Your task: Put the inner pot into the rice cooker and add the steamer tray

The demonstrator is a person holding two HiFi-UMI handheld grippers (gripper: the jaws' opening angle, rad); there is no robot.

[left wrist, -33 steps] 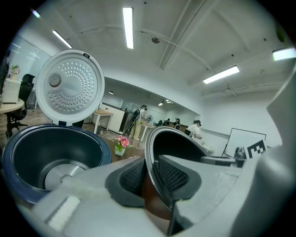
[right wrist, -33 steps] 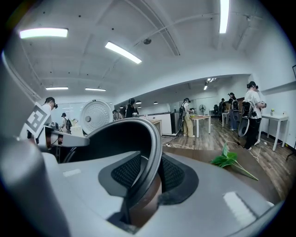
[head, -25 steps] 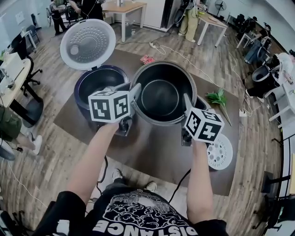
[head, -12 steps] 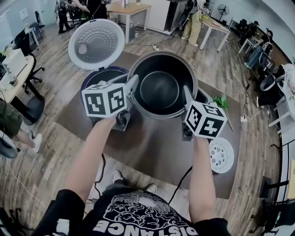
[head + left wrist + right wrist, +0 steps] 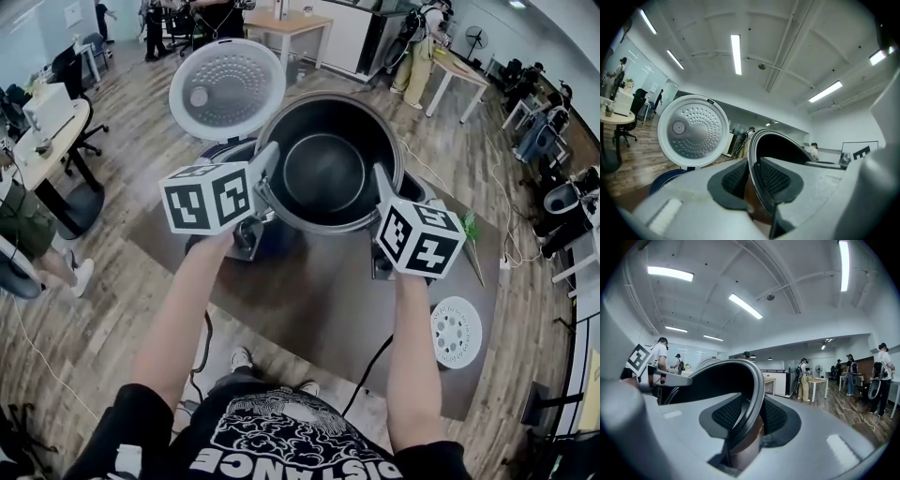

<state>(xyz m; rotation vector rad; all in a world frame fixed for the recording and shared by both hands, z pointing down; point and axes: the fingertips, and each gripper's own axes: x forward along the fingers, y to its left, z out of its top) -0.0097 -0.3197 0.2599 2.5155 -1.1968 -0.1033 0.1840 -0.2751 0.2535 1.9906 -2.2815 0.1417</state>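
Left gripper [image 5: 265, 176] and right gripper [image 5: 381, 192] each pinch the rim of the inner pot [image 5: 326, 173] from opposite sides, the rim wedged between their ribbed pads. Pot hangs in the air, roughly level, partly over the dark rice cooker [image 5: 225, 150], whose perforated lid [image 5: 227, 89] stands open behind. White steamer tray [image 5: 456, 330] lies on the brown mat [image 5: 309, 300], to the right and well apart.
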